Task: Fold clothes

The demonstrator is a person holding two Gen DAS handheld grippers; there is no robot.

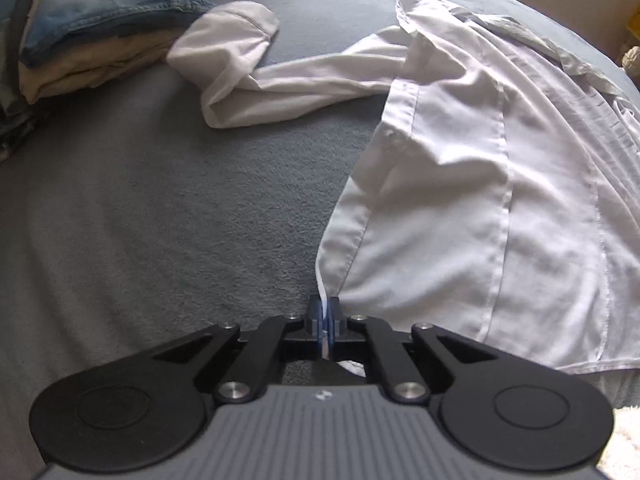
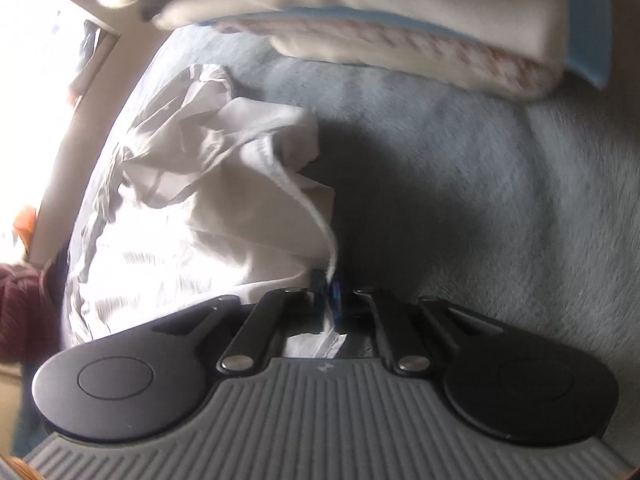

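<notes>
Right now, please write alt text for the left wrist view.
The left gripper, shut, pinches the hem edge of a white shirt spread on a grey blanket. Folded clothes are stacked at far left.

Left gripper (image 1: pixel 325 314) low, jaws closed w/ a thin edge of white shirt (image 1: pixel 480 184) pinched between. Right gripper (image 2: pixel 329 290) likewise clamped on shirt fabric, tilted slightly.

Grey-blue fleece blanket (image 1: pixel 160 200) covering bed; stacked pillows (image 2: pixel 400 20) at far edge; bright daylight at left; pale wall strip (image 2: pixel 60 200) beside.
</notes>
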